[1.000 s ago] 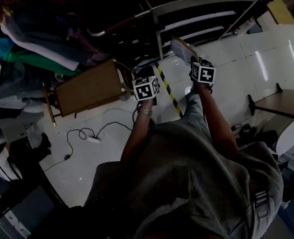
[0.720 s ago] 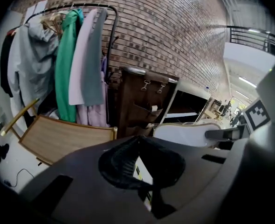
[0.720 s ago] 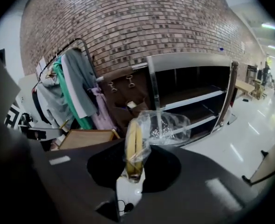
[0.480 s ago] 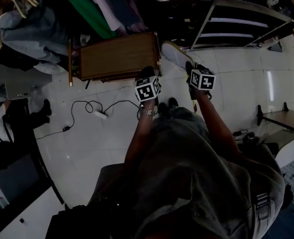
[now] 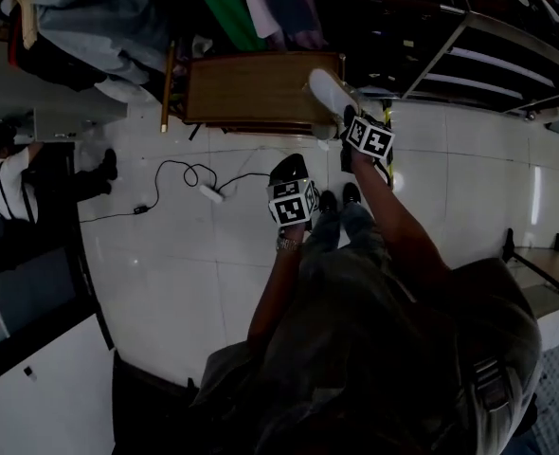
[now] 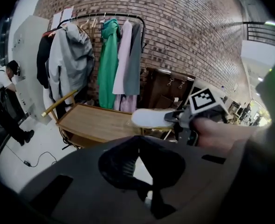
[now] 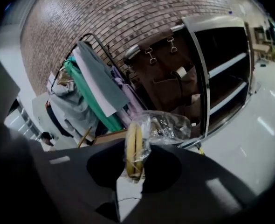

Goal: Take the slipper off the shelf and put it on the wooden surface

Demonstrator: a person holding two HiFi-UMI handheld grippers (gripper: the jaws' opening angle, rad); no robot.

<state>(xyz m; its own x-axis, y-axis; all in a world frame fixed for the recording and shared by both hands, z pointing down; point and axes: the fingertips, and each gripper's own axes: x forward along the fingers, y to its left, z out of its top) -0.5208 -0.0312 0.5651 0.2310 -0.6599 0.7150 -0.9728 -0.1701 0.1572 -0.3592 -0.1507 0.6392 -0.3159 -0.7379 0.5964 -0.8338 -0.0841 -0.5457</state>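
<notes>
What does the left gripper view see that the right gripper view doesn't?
Only the left gripper view: the right gripper from outside, carrying the white slipper, plus the jaws of the left gripper, shut and empty. Only the right gripper view: the metal shelf and the slipper's yellow edge pinched between its jaws. Both: slipper, green jacket, brick wall.

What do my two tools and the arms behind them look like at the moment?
The left tool and right tool are matte black with broad, curved jaws. Each carries a white cube with black square markers: left cube, right cube. No cables show. The forearms are bare below a grey shirt, and the left wrist wears a metal band.
</notes>
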